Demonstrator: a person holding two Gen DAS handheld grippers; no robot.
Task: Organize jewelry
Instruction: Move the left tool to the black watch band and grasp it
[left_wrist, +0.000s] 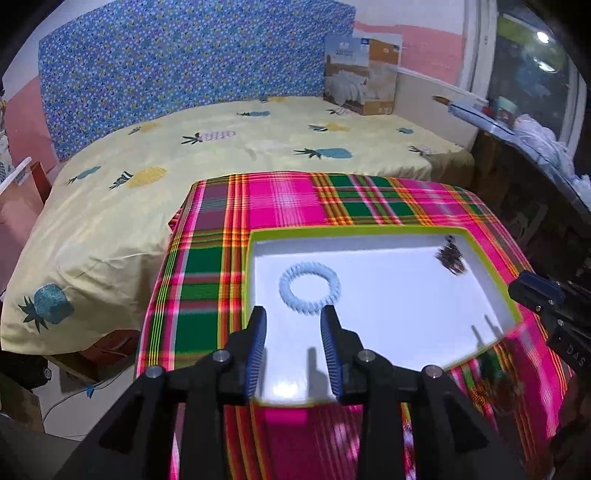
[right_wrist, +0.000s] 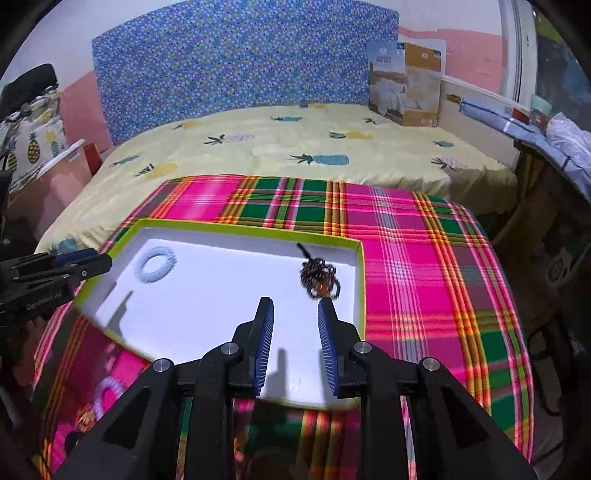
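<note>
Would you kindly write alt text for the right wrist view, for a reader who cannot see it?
The right gripper, jaws open and empty, hangs over a shallow white tray on a pink plaid cloth. A dark beaded piece lies ahead of it, a pale blue coil ring at far left near the left gripper.

Left tool (left_wrist: 293, 314) open above tray (left_wrist: 369, 230); pale ring (left_wrist: 309, 283) inside.

My gripper pads (left_wrist: 258, 350) are ribbed blue on black arms. The tray (left_wrist: 369, 230) is white inside with a lime-green rim, on a tablecloth (right_wrist: 406, 258) of pink, green and orange plaid. The coil bracelet (left_wrist: 309, 293) is pale blue; the beaded piece (right_wrist: 318, 280) dark brown. Beyond, a bedsheet (left_wrist: 221, 155) — pale yellow, printed with pineapples — and a blue speckled headboard (left_wrist: 184, 66).
</note>
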